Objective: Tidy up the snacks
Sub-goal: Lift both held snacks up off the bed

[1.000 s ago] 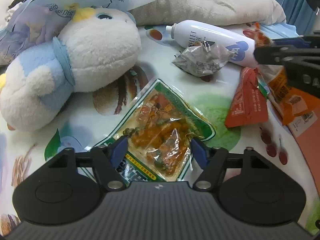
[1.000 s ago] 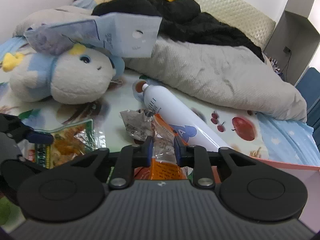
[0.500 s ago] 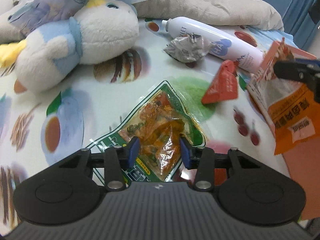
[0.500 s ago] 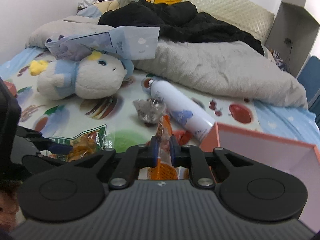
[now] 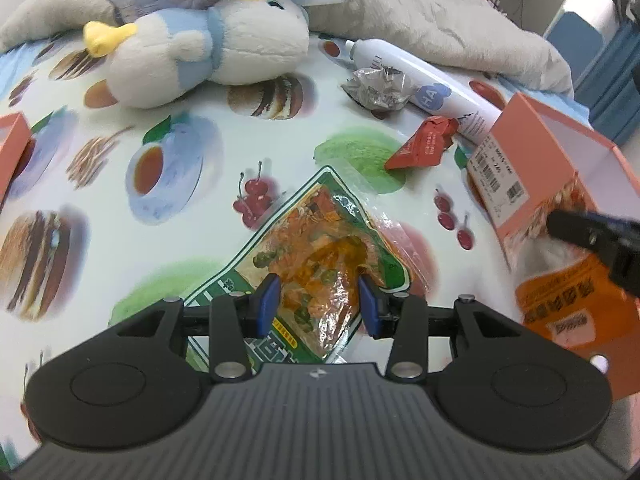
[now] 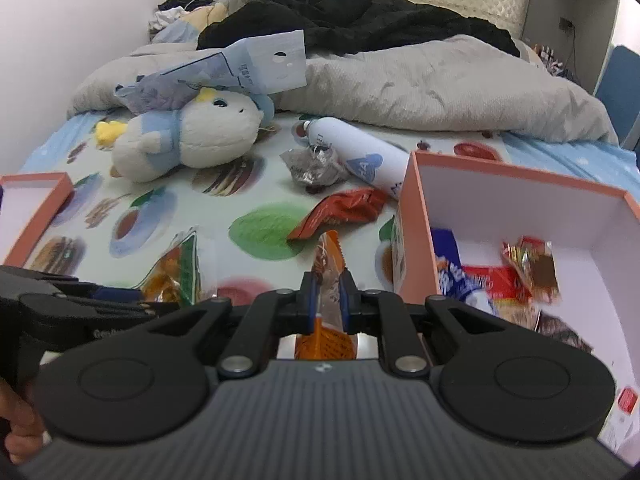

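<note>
Left gripper (image 5: pixel 318 306) jaws half closed on green snack packet (image 5: pixel 316 256), lifted above bed. Right gripper (image 6: pixel 325 300) jaws narrow, pinching orange snack bag (image 6: pixel 330 258) just beside pink box (image 6: pixel 416 216), probably for dropping inside.

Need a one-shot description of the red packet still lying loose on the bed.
Find the white spray bottle lying on the printed sheet. Just in front of it, left of the orange box, lies the red packet. It is the only red, folded wrapper; the crumpled one beside it is silver.
</note>
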